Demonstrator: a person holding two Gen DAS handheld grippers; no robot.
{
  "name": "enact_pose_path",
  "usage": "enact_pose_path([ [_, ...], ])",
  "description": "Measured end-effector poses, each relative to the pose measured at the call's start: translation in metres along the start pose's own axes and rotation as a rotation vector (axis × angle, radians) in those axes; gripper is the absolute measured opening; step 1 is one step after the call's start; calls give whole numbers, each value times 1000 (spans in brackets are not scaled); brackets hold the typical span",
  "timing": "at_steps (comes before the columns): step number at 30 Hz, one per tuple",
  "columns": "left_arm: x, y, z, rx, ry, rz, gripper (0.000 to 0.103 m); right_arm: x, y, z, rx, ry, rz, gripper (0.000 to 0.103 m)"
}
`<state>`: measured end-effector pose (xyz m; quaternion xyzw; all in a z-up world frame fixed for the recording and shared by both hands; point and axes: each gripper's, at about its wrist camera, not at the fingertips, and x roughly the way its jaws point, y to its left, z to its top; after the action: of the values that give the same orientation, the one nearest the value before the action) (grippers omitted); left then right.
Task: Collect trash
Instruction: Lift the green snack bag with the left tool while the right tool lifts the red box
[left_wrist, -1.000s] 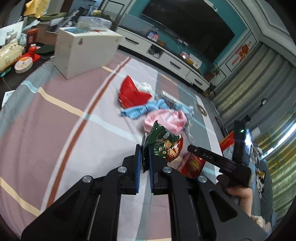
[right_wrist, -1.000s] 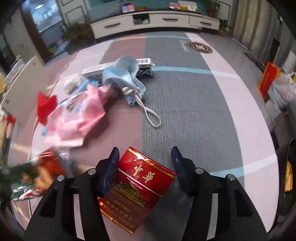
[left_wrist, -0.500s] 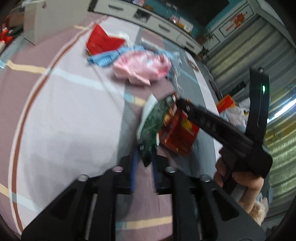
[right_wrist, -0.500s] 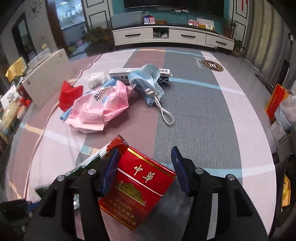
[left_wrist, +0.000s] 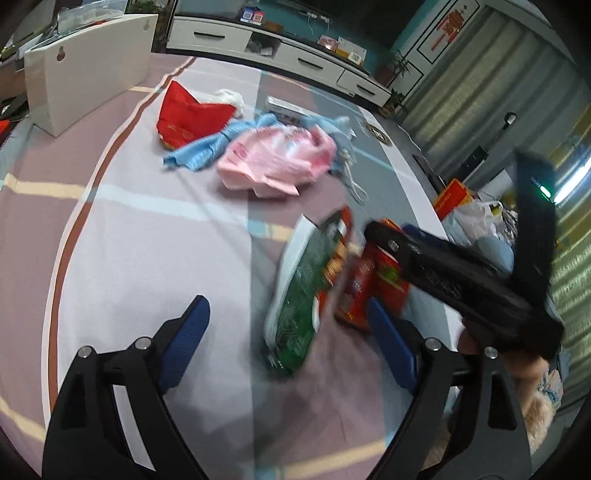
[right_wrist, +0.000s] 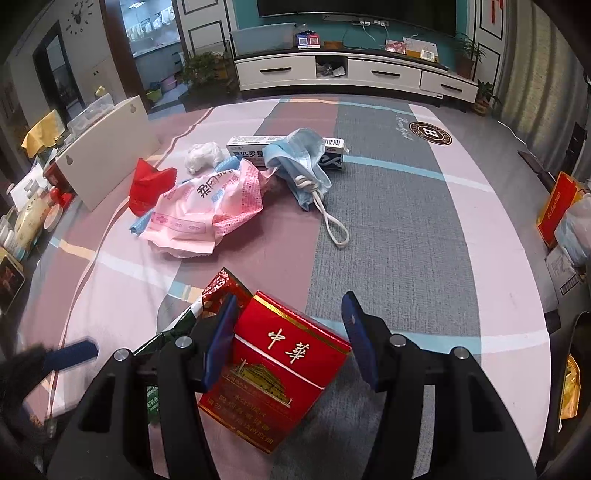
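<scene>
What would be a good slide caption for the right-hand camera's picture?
Open right tongs around a red cigarette pack on a striped cloth, near a pink wrapper and blue face mask.

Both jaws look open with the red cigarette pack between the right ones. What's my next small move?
Probably close the right gripper: the red cigarette pack lies between its open jaws, ungripped. The green snack wrapper lies free between the open left gripper jaws.

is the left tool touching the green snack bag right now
Apart. The left wrist view shows the left tool wide open, with bare cloth visible between each blue pad and the green snack bag, which sits loose in the middle.
</scene>
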<state>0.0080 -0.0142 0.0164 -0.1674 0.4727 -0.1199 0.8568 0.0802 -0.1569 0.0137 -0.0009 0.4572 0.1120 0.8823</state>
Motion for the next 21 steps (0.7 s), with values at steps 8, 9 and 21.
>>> enact_pose_path([
  [8,31,-9,2,38,88,-67,49,2,5,-4,-31,-2,19,58],
  [9,35,-11,0,45,100,-69,40,2,5,-4,-32,-2,19,58],
  [21,13,-2,-2,-15,2,-46,17,-2,5,-3,-24,-28,34,58],
])
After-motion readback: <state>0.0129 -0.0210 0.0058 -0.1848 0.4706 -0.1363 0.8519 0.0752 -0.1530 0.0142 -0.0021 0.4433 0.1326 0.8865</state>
